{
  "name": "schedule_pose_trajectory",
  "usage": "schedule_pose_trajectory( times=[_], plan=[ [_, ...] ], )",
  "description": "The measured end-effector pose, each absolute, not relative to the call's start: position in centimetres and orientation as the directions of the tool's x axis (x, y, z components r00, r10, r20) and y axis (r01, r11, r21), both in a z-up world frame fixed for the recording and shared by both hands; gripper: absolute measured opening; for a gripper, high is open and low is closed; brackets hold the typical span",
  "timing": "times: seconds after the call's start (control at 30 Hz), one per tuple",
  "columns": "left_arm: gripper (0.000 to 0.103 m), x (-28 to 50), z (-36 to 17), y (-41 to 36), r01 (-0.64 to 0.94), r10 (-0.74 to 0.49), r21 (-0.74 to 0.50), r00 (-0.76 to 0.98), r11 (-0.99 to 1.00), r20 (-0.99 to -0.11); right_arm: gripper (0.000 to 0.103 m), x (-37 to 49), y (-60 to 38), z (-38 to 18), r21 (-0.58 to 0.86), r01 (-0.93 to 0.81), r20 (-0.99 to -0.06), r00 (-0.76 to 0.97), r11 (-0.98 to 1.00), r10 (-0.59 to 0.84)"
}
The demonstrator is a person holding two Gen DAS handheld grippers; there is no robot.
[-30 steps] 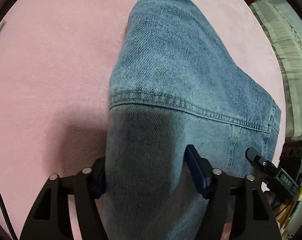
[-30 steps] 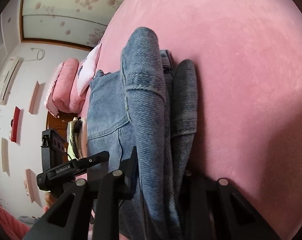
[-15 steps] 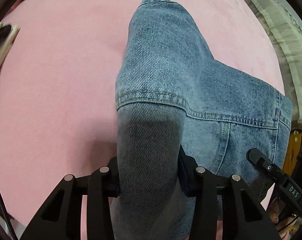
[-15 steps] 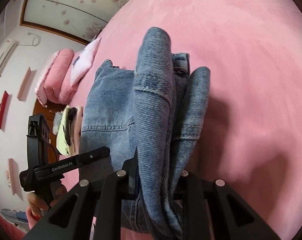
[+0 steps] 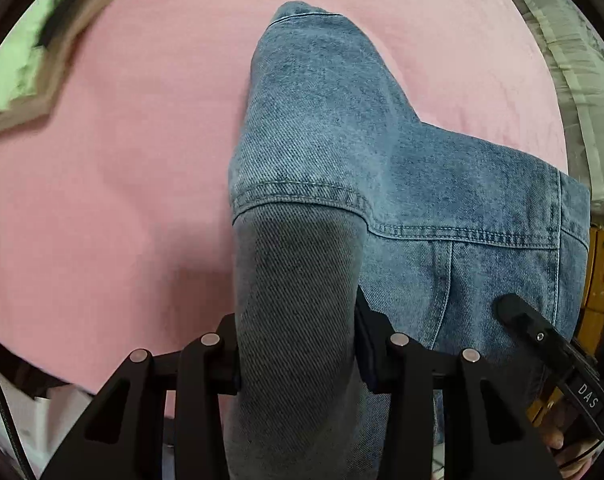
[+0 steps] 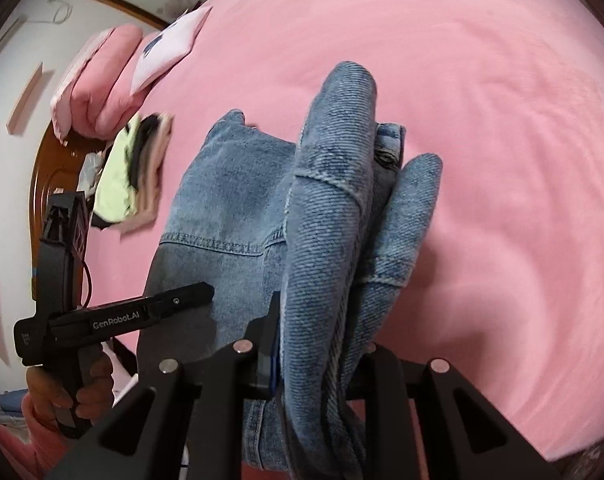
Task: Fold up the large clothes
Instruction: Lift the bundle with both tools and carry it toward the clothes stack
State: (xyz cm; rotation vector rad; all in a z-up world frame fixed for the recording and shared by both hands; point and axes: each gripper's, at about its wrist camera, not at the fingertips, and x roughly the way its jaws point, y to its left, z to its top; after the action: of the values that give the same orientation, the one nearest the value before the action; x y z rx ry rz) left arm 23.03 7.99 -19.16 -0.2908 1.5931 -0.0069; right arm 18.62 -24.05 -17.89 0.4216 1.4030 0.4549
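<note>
surface: pink bedspread (image 5: 113,184) fills both views, lying under the garment.
background: pink pillows (image 6: 97,88) and a white cushion (image 6: 169,48) sit at the far end of the bed; a blurred stack of folded clothes (image 6: 129,176), pale green and pink, lies on the bedspread near them; a wooden headboard (image 6: 49,160) stands behind.
writing: "genrobot.ai" reads along the side of the left gripper's body in the right wrist view; "das" reads on the right gripper's body in the left wrist view.
garment: blue denim jacket (image 5: 342,152), lifted and draped over the bedspread, with stitched seams showing across its panel.
left gripper (image 5: 297,348): clenched on a thick fold of the denim jacket, the cloth filling the narrow gap between its jaws.
right gripper (image 6: 318,352): clamped on several bunched layers of the denim jacket, which rise up and away between its jaws.
hand: a person's hand (image 6: 77,392) grips the left gripper's handle, a pink sleeve behind it.
</note>
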Motion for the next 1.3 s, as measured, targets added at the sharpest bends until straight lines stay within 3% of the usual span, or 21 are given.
schedule_pose_trajectory(
  times=[0.4, 0.6, 0.77, 0.83, 0.93, 1.03, 1.1, 1.2, 1.3],
  plan=[
    [0.039, 24.0, -4.2, 30.3, -0.265, 0.042, -0.003, 0.162, 0.964, -0.986, 0.017, 21.9, 4.4, -7.3, 0.609, -0.324, -0.726, 0.141, 0.724, 0.673],
    [0.039, 29.7, 3.6, 40.1, -0.297, 0.23, 0.13, 0.33, 0.946, -0.916, 0.017, 29.0, 15.7, -2.6, 0.592, -0.464, -0.642, 0.223, 0.659, 0.733],
    [0.04, 36.0, 5.5, 44.4, -0.314, 0.324, 0.195, 0.439, 0.929, -0.838, 0.017, 35.0, 21.8, -1.8, 0.617, -0.453, -0.557, 0.326, 0.644, 0.764],
    [0.04, 37.5, 4.0, 46.5, -0.308, 0.33, 0.198, 0.475, 0.931, -0.816, 0.017, 37.5, 23.4, -3.8, 0.625, -0.429, -0.551, 0.349, 0.652, 0.758],
    [0.041, 41.0, -2.9, 50.7, -0.247, 0.319, 0.22, 0.503, 0.944, -0.804, 0.017, 40.7, 24.1, -9.3, 0.679, -0.328, -0.563, 0.341, 0.657, 0.752],
    [0.042, 41.4, -12.6, 49.8, -0.181, 0.28, 0.222, 0.428, 0.958, -0.859, 0.017, 42.9, 25.7, -17.0, 0.611, -0.263, -0.687, 0.293, 0.746, 0.666],
    [0.053, 41.4, -17.9, 49.9, -0.187, 0.298, 0.241, 0.399, 0.952, -0.867, 0.017, 43.7, 25.8, -21.6, 0.506, -0.225, -0.798, 0.244, 0.832, 0.551],
    [0.056, 41.6, -17.4, 51.7, -0.26, 0.201, 0.089, 0.444, 0.961, -0.873, 0.018, 44.7, 23.5, -24.4, 0.645, -0.143, -0.725, 0.198, 0.751, 0.66],
    [0.057, 41.4, -17.8, 51.7, -0.262, 0.179, 0.063, 0.445, 0.963, -0.878, 0.018, 44.8, 24.0, -24.3, 0.62, -0.206, -0.728, 0.209, 0.757, 0.653]
  ],
)
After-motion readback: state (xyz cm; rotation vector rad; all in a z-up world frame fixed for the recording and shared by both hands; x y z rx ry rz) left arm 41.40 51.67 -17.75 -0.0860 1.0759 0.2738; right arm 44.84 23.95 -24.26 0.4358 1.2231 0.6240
